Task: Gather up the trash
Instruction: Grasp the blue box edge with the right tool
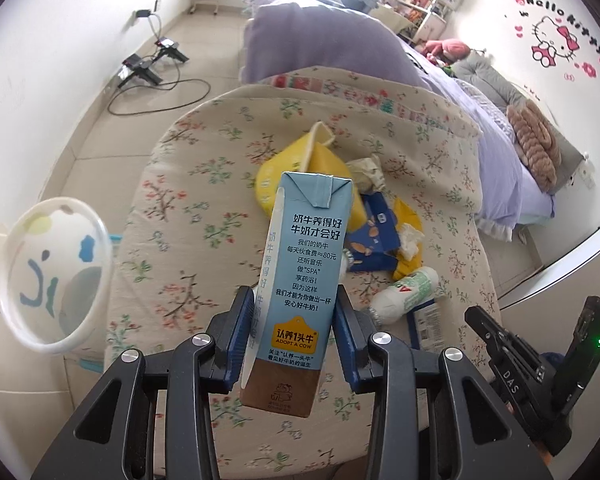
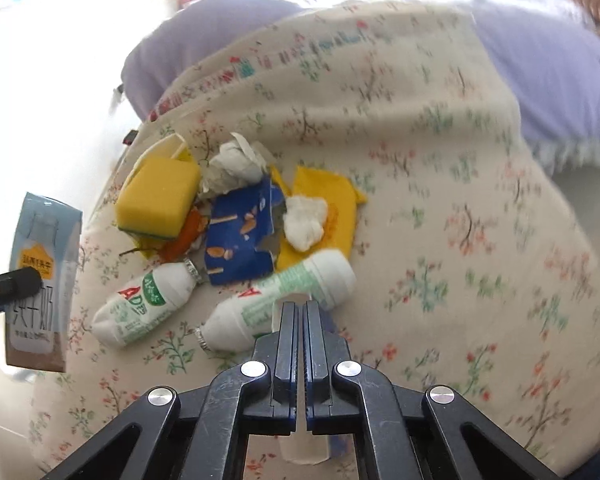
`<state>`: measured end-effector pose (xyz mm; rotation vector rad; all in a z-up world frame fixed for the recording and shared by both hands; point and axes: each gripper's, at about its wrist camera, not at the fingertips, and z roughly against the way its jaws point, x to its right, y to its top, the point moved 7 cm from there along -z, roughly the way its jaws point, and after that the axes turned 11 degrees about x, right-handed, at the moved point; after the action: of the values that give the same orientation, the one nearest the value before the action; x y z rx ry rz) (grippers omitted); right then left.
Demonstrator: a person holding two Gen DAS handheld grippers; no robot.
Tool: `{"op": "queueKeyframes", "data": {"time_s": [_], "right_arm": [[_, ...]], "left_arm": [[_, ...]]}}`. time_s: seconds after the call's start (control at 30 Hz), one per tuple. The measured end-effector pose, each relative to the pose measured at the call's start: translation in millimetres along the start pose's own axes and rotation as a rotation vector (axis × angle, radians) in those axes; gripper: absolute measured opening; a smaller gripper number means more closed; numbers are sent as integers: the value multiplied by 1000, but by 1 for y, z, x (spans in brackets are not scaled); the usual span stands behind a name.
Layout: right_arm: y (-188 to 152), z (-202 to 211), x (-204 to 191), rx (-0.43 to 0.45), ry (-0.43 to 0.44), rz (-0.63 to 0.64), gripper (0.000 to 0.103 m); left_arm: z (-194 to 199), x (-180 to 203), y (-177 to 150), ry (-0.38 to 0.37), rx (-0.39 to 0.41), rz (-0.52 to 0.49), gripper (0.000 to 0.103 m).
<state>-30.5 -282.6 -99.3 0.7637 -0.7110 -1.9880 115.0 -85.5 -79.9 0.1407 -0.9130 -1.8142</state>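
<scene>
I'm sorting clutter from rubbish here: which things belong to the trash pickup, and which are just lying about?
Trash: milk carton, in the left gripper; clear scrap, in the right gripper; white bottle; second bottle; yellow carton; blue wrapper; crumpled tissue.
Just there: floral quilt; purple pillow; brown cushion; shelf.

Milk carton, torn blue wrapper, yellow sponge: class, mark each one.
milk carton [image 1: 300, 264], left wrist view, printed blue face
torn blue wrapper [image 2: 240, 236], right wrist view, its middle
yellow sponge [image 2: 156, 196], right wrist view, top face
</scene>
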Motion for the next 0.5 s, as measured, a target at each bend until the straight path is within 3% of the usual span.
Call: {"op": "queueKeyframes", "data": {"time_s": [0.07,0.13,0.2,0.23,0.33,0.37,0.43,0.47,0.5], "right_arm": [[-4,-8,3,-33,-27,29,5],[-6,-9,13,-57,-62,-10,28],[-1,-3,12,-37,-43,-19,82],[2,1,9,-14,-23,-9,87],[-5,-4,-3,-39,-20,77,86],[-11,-8,-6,-61,-26,96,81],[-31,-24,-8,-149,-42,125,61],[-36,-28,-7,-174,-44,114,40],[-41,-33,-2,-201,-46,82,30]], "left_arm": [[0,-8,-2,1,-7,18,41],[1,-12,-3,0,-11,33,41],[3,-16,-3,-4,-12,41,41],[3,-16,-3,-4,-12,41,41],[2,-17,-4,2,-17,40,41],[0,-18,-5,4,-20,41,41],[0,-20,-5,10,-22,43,41],[-1,-22,-6,14,-24,45,41],[0,-22,-6,15,-24,47,41]]}}
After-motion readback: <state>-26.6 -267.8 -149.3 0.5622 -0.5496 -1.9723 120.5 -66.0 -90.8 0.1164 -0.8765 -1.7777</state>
